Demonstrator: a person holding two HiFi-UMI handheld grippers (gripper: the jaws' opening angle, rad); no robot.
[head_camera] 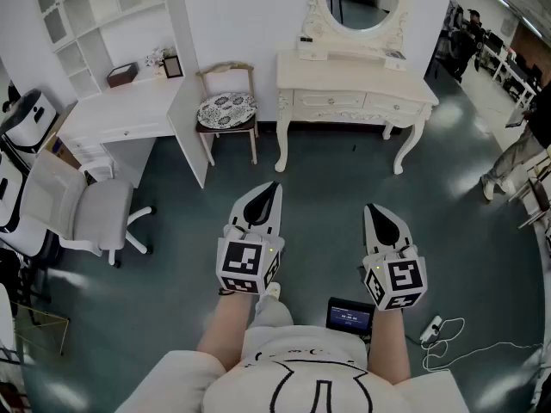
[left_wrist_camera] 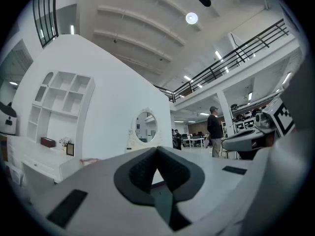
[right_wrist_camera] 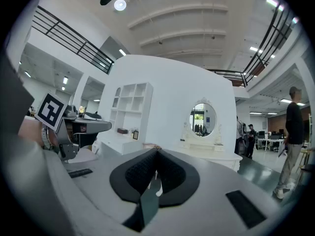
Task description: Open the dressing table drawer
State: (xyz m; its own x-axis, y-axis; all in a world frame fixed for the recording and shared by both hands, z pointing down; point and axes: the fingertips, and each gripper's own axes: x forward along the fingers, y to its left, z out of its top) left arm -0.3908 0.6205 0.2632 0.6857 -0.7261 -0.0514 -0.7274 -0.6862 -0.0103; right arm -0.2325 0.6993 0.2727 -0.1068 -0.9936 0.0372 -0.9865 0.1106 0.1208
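At the approach step, the left gripper (head_camera: 272, 188) and right gripper (head_camera: 373, 208) sit level with jaws closed on nothing, well apart from the closed drawer (head_camera: 330, 101) of the cream desk (head_camera: 349, 74) ahead, so the next move likely calls for walking up and parting the jaws.

A white desk (head_camera: 120, 110) under open shelves (head_camera: 95, 11) stands at the left, a wooden chair (head_camera: 227, 69) with a patterned cushion (head_camera: 225, 108) just beside it, a white office chair (head_camera: 86, 209) nearer, and a power strip (head_camera: 431, 327) on the floor (head_camera: 327, 196).
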